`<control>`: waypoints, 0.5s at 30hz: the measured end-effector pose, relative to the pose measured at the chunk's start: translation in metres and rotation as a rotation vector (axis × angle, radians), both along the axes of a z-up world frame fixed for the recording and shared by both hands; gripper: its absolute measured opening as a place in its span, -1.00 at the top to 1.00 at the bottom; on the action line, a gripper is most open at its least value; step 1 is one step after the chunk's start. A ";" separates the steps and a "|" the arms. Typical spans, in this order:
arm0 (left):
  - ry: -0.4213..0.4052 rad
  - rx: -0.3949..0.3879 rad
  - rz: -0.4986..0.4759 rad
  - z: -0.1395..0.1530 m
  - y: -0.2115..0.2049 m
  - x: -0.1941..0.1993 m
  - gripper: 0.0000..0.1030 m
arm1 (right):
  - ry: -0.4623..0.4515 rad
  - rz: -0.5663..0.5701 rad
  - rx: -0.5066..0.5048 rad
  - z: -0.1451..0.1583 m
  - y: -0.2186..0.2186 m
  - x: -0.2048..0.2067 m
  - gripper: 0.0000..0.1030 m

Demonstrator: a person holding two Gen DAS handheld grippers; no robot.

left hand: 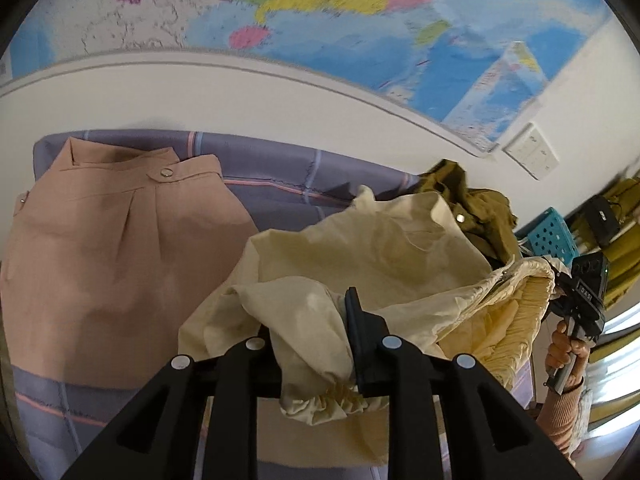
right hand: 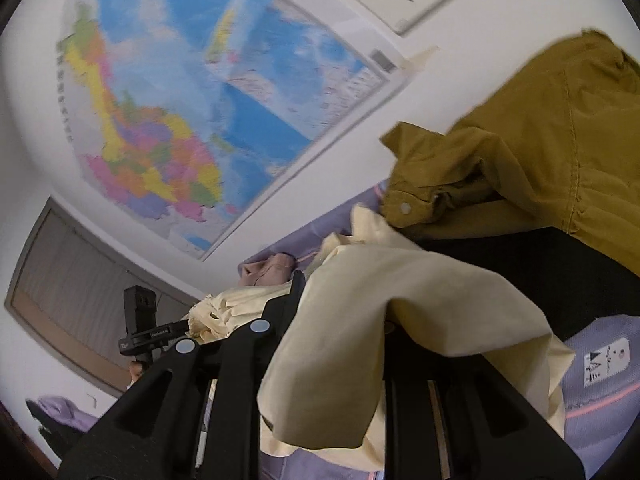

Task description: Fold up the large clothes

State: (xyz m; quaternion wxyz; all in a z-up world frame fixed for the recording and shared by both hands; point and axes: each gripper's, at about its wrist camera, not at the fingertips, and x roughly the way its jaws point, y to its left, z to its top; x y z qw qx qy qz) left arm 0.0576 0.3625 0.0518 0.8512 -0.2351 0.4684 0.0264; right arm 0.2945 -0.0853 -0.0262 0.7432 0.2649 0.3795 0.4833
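Both hand-held grippers are being shown clamped on one pale yellow garment (left hand: 360,252). At the lower middle of the left wrist view, the left hand-held gripper (left hand: 316,320) is being kept pinched on a bunched, elasticated part of the cloth, which is hanging between its fingers. At the right edge of that view, the right hand-held gripper (left hand: 560,280) is being held by a hand (left hand: 564,352) in a pink sleeve, with the gathered hem being gripped at its tip. In the right wrist view, the right hand-held gripper (right hand: 340,300) is being largely covered by the draped cloth, so its fingers are being hidden. The garment is being held above a bed with a purple checked sheet (left hand: 272,168). A pink skirt (left hand: 112,232) is lying flat at the left, and an olive jacket (right hand: 540,140) is lying crumpled at the upper right. A coloured map (left hand: 360,12) is being seen on the wall behind.
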 end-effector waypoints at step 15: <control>0.143 -0.003 0.057 -0.055 0.026 0.069 0.54 | 0.115 -0.031 -0.054 -0.033 0.025 0.045 0.21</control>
